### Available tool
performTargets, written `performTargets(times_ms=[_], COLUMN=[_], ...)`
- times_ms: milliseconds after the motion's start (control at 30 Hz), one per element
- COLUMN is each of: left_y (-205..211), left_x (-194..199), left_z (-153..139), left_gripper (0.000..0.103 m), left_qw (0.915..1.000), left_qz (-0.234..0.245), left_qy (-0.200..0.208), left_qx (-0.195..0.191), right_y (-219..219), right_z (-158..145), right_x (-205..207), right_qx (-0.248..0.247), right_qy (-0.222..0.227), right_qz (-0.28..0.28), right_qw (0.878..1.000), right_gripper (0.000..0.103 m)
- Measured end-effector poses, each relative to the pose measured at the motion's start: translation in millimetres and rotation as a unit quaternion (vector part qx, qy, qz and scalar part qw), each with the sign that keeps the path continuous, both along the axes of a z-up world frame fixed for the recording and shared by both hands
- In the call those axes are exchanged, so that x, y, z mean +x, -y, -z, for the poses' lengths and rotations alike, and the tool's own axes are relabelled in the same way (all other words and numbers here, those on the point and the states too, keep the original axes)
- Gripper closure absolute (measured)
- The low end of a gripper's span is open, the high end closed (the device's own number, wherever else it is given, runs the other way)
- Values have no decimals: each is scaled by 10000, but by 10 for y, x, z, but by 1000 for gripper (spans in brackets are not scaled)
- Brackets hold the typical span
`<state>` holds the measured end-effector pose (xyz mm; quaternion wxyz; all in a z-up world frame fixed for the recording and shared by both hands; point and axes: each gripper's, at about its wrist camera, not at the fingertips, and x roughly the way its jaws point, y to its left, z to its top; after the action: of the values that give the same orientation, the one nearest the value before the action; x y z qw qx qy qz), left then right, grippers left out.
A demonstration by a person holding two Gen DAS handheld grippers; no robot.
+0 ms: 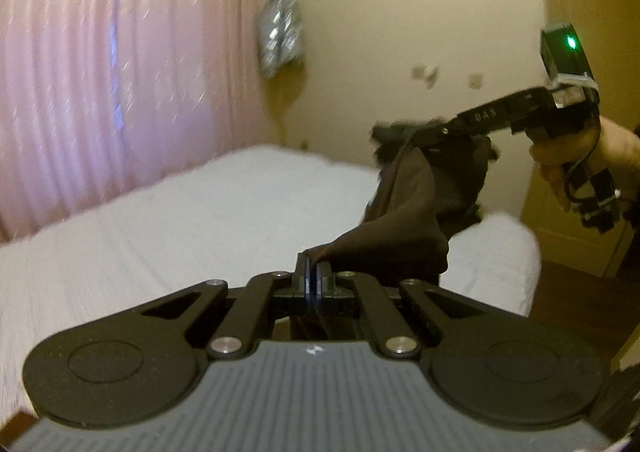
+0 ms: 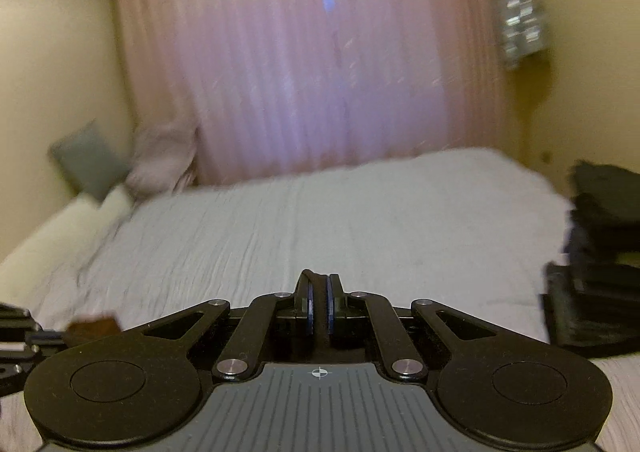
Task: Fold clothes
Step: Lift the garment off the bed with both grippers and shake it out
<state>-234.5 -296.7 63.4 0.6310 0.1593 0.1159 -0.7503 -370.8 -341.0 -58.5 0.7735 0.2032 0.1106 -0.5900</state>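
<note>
Nearest the left wrist camera, the left tongs (image 1: 313,272) are clamped shut on a pinch of a dark brown garment (image 1: 404,212). From that pinch the cloth rises and stretches across to the right tongs (image 1: 394,131), which also grip it; the person's hand (image 1: 560,156) holds their handle at the far right. In the right wrist view, the right tongs (image 2: 318,294) show a thin dark band of fabric pressed between their blue pads (image 2: 330,304), so both tools are closed on the one garment. It hangs in the air between them, above the near edge of the bed (image 1: 160,232), not yet laid down.

Handling, as judged: the garment looks light, soft and limp. It sags and bunches between the two holds and keeps no shape of its own. It seems thin enough to slip from a shallow pinch, so a hold on a seam, hem or corner would be safer than one on loose middle cloth. Spreading it flat on the bed would probably need the two grips drawn apart.

Beyond lies the white bedcover, with a dark pile (image 2: 600,252) at its right edge, pillows (image 2: 120,172) at the far left, and a pink curtain (image 2: 300,72) behind.
</note>
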Motion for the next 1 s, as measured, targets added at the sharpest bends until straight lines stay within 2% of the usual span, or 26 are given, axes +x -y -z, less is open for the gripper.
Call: performTargets(times_ms=[133, 367, 467, 567, 667, 700, 800, 867, 900, 1000], left_y=[-207, -523, -501, -471, -193, -12, 387, 535, 594, 686], left_x=[112, 478, 611, 744, 898, 947, 1057, 1075, 1103, 1205], left_z=[-384, -1033, -1177, -1306, -1059, -865, -187, 347, 581, 1074], left_gripper=[102, 102, 102, 102, 102, 102, 102, 102, 102, 102], left_qw=[9981, 9902, 9898, 9897, 9964, 9976, 9955, 9884, 9827, 9667], left_qz=[173, 118, 1, -127, -441, -571, -817, -1038, -1177, -1528], left_qy=[98, 66, 22, -13, 34, 31, -148, -239, -329, -449], left_qx=[-586, -1393, -1423, -1428, -723, -400, 464, 1083, 1391, 2001], right_y=[-484, -1218, -1235, -1040, -560, -342, 357, 732, 842, 907], right_z=[-480, -1270, -1629, -1833, -1672, -1540, -817, -231, 58, 889], right_x=[75, 320, 494, 742, 705, 671, 659, 604, 582, 623], right_qx=[-760, -2033, -2495, -2834, -2581, -2393, -1525, -536, -94, 991], right_qy=[57, 14, -6, -404, -469, -503, -489, -262, -210, -626], right_qz=[353, 361, 321, 283, 111, 43, -296, -691, -866, -1479], right_qw=[9965, 9784, 9678, 9577, 9649, 9696, 9866, 9958, 9960, 9820], right_gripper=[99, 102, 103, 103, 103, 103, 103, 103, 103, 103])
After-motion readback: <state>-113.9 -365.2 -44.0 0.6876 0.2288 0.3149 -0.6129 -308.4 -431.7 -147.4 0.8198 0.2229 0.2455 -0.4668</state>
